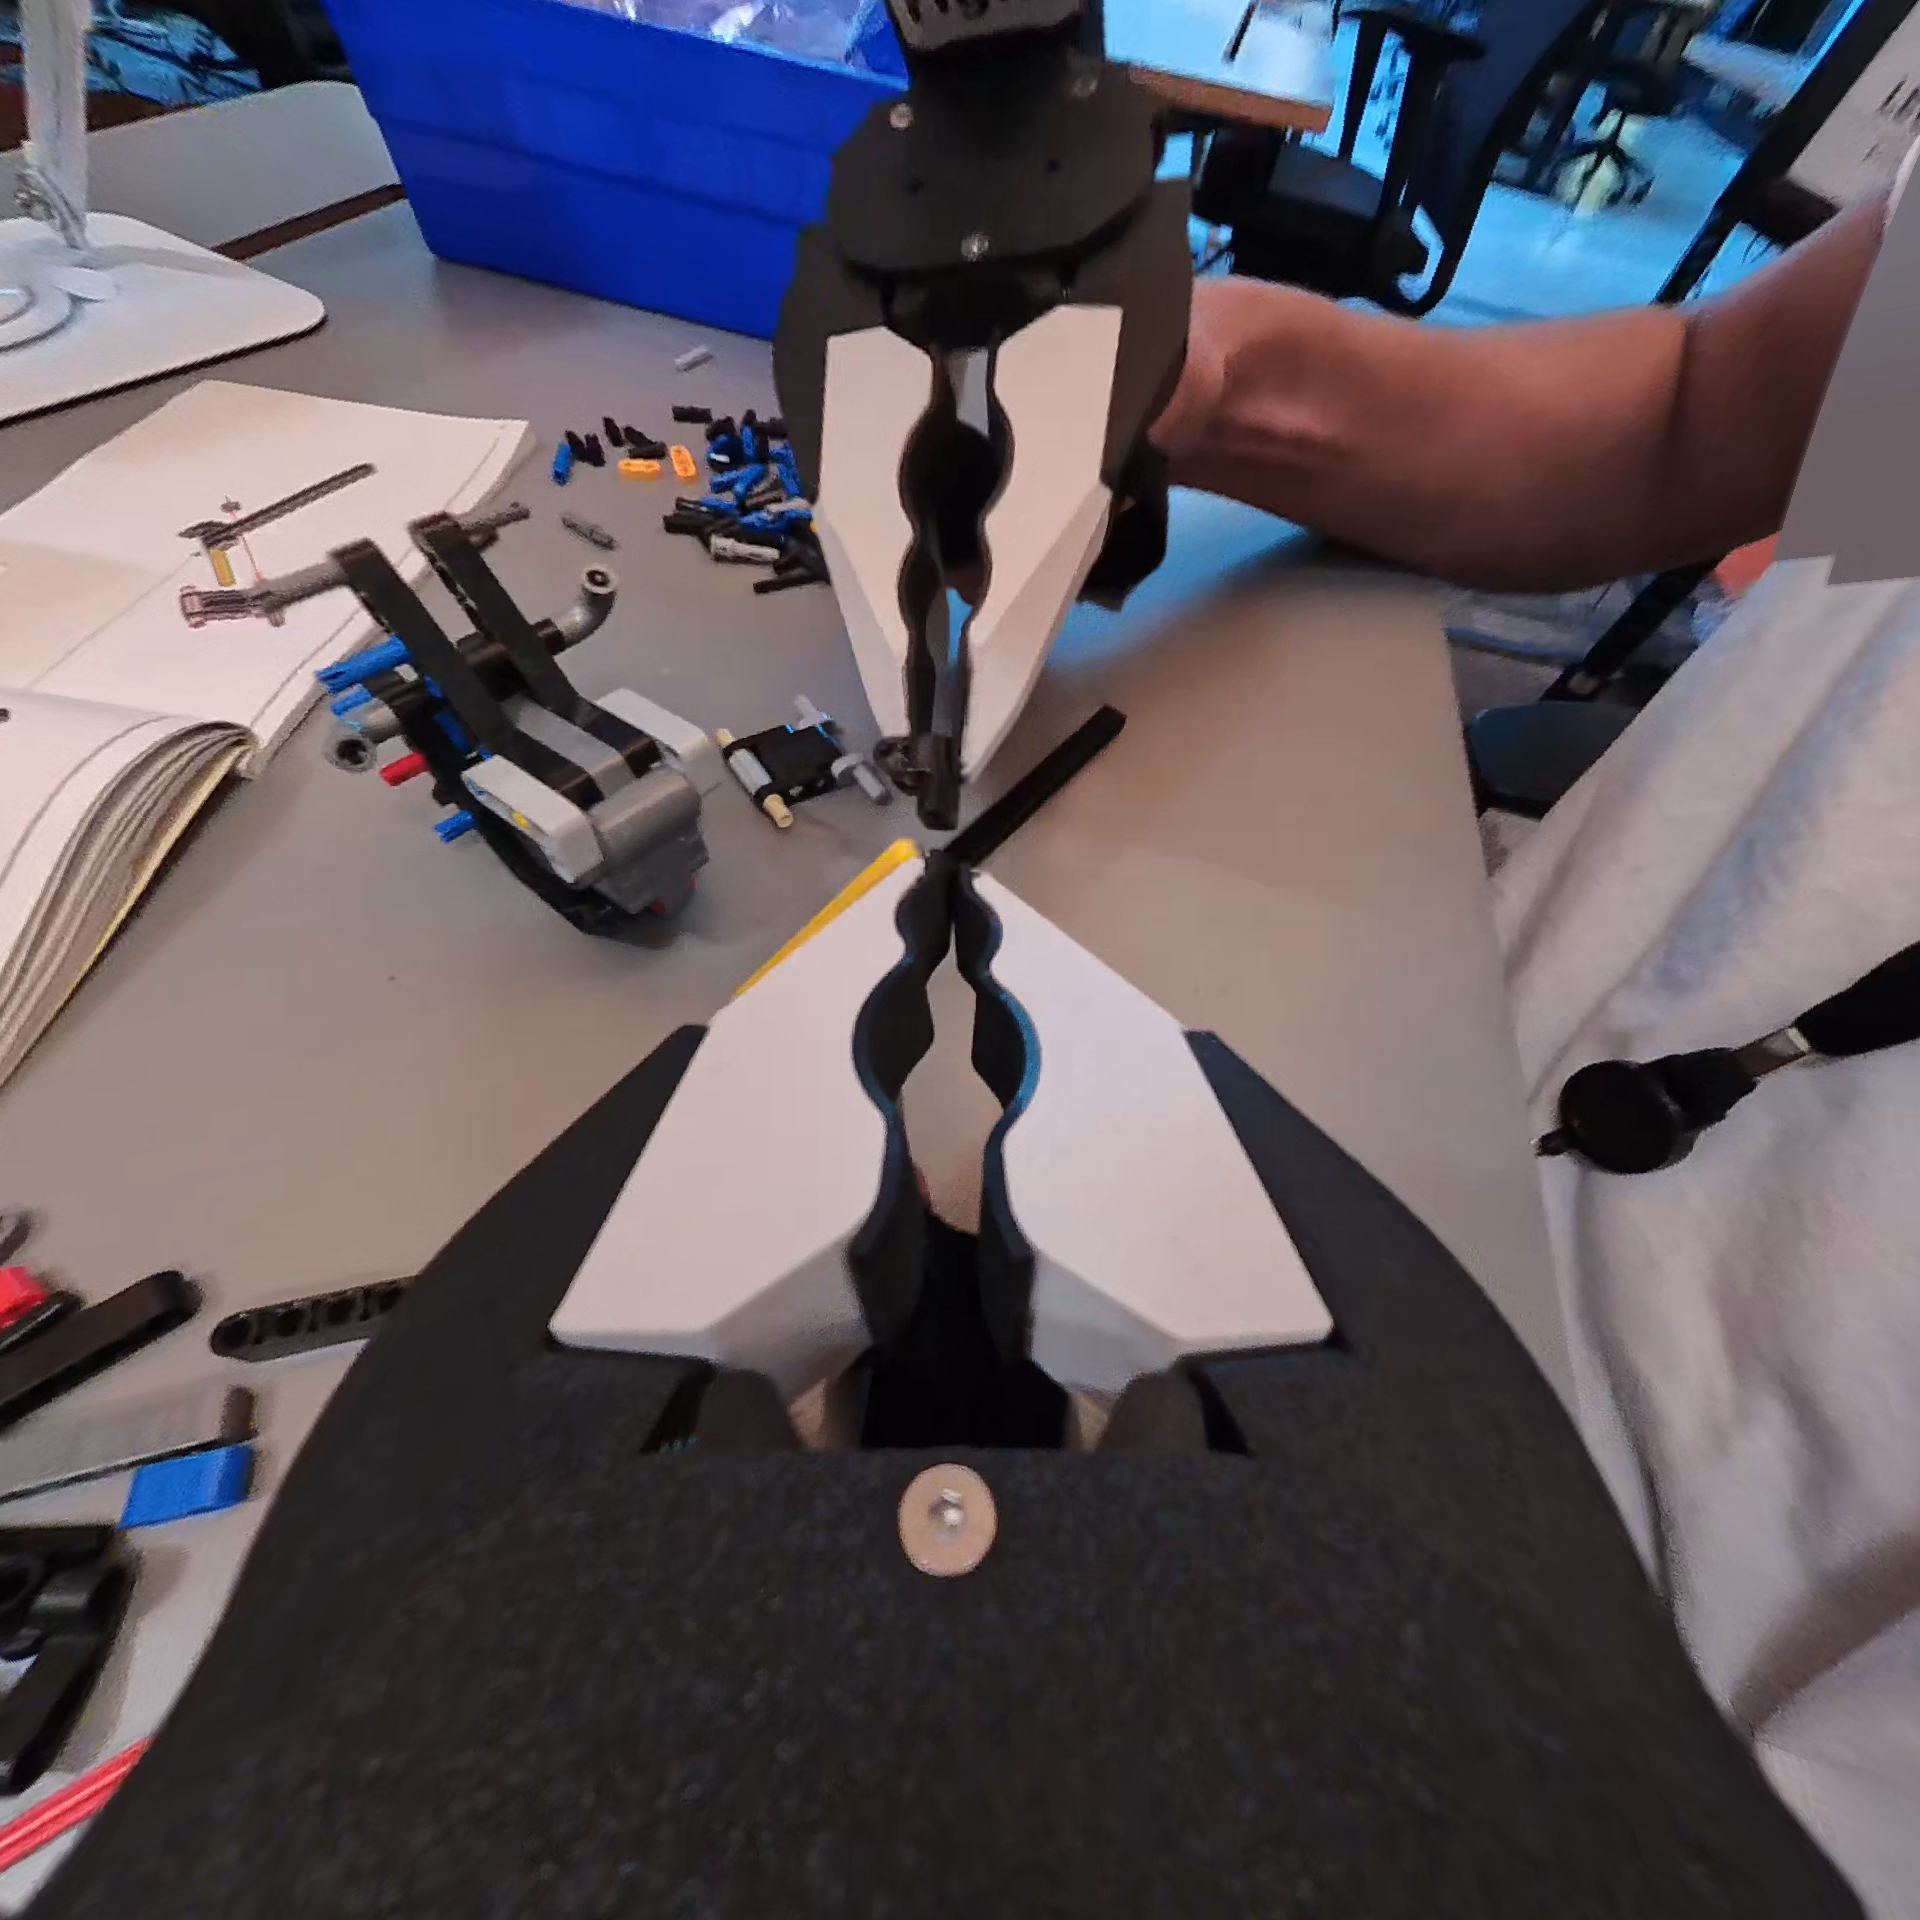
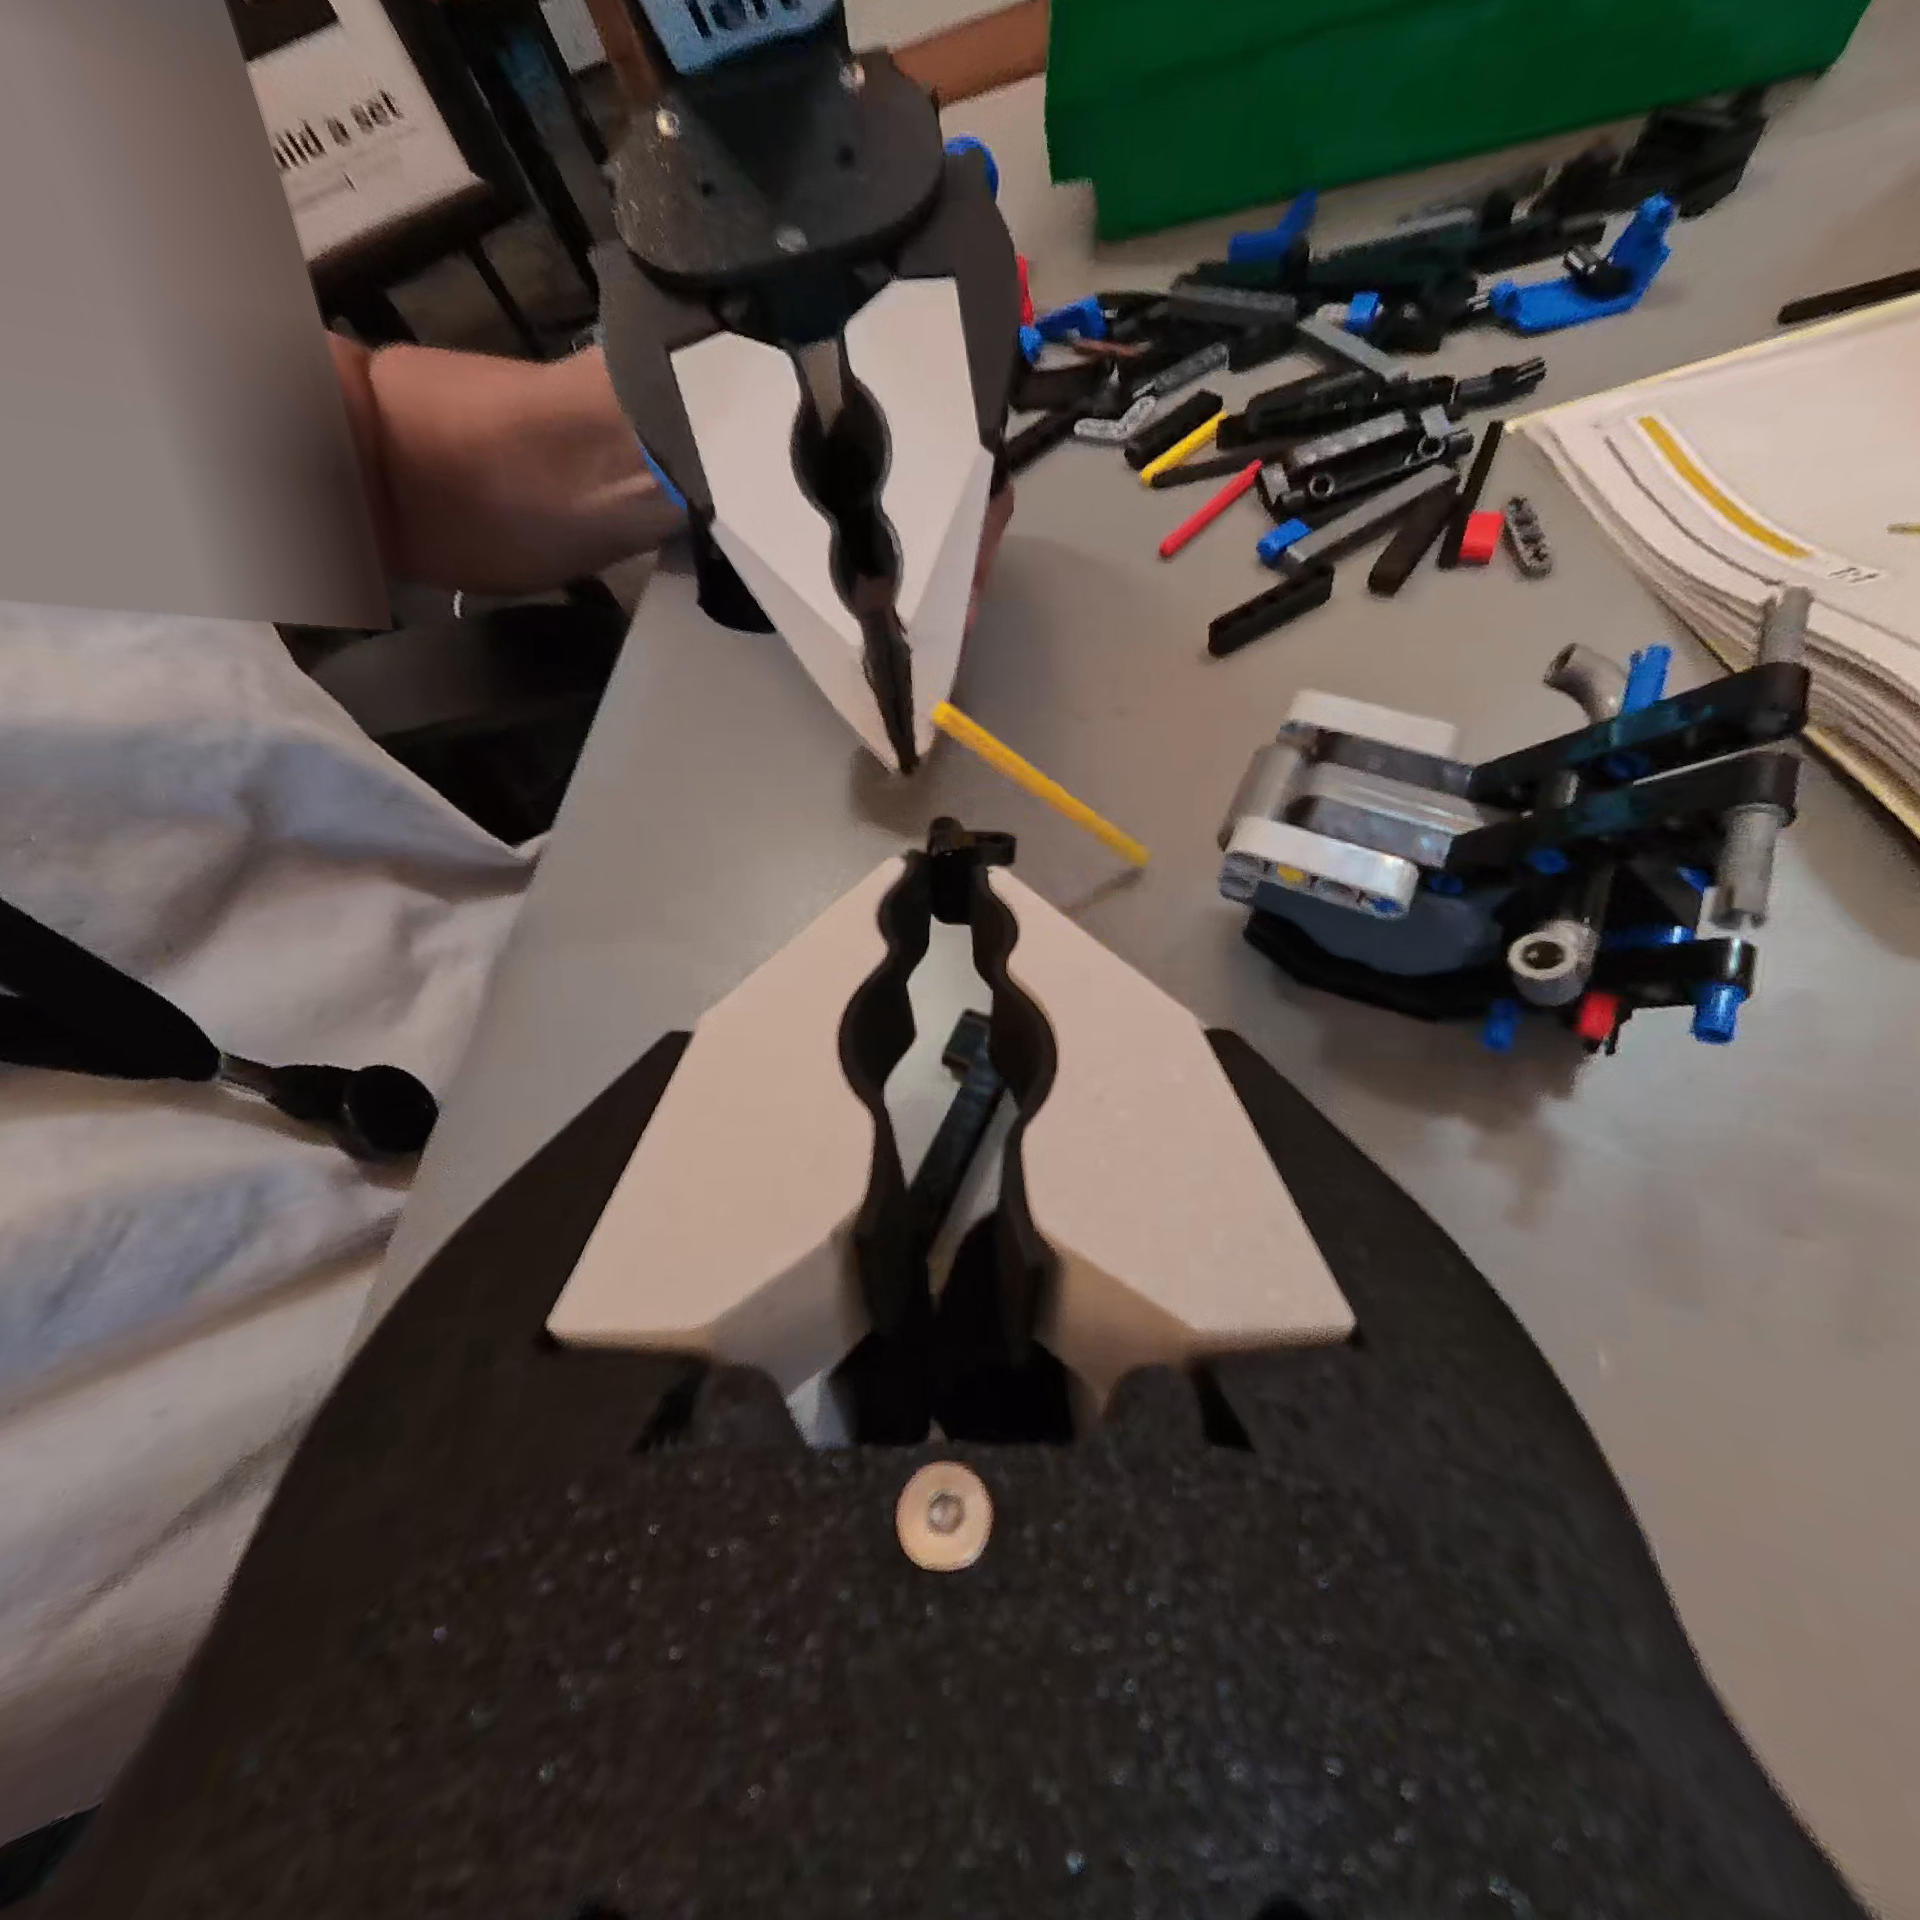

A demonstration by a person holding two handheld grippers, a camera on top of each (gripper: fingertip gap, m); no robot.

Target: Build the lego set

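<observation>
My left gripper [image 1: 940, 868] is shut on one end of a thin yellow axle [image 1: 831, 914], which sticks out to its left above the table. In the right wrist view the left gripper [image 2: 902, 764] points down, with the yellow axle [image 2: 1039, 784] casting a shadow below it. My right gripper [image 2: 951, 862] is shut on a small black connector [image 2: 966, 844]. In the left wrist view the right gripper [image 1: 935, 800] holds the connector [image 1: 925, 774] tip to tip with my left gripper, a small gap apart. A black axle [image 1: 1039, 779] lies on the table beneath.
A part-built grey, black and blue model [image 1: 561, 748] [image 2: 1507, 862] lies beside an open instruction book [image 1: 208, 623] [image 2: 1766, 520]. There is also a small subassembly [image 1: 790, 769], a pile of pins [image 1: 738, 488], loose beams [image 2: 1351, 416], a blue bin [image 1: 623, 156] and a green bin [image 2: 1403, 94]. Both grippers' tips are close together, under 4 cm apart. From the right gripper's tips to the small subassembly [image 1: 790, 769] is close to 7 cm.
</observation>
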